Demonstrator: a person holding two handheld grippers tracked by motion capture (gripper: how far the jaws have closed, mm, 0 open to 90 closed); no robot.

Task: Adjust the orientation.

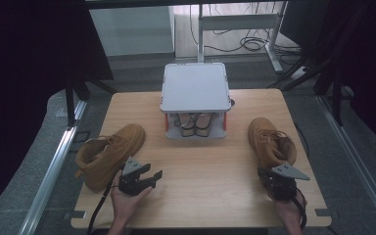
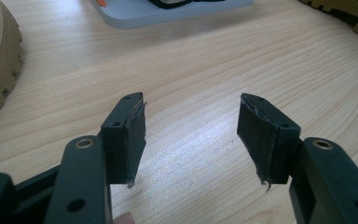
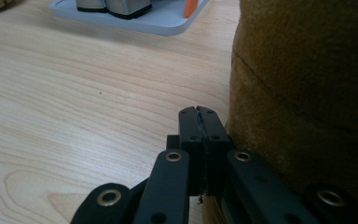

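Two black grippers w/ grey triangular top plates, left gripper (image 1: 154, 177), right gripper (image 1: 263, 172), brass-ringed screw holes, trailing black cables

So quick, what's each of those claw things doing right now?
Left gripper: open, holding nothing.
Right gripper: shut, empty, beside the right boot.

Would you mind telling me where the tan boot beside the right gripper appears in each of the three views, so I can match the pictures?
High view: the right boot stands at the table's right side, just beyond the right gripper.
Left gripper view: a toothed tan sole at the top right corner, probably this boot.
Right gripper view: its suede side covers the right half, beside the shut jaws.
Shared landmark: the grey rack at the table's far side.
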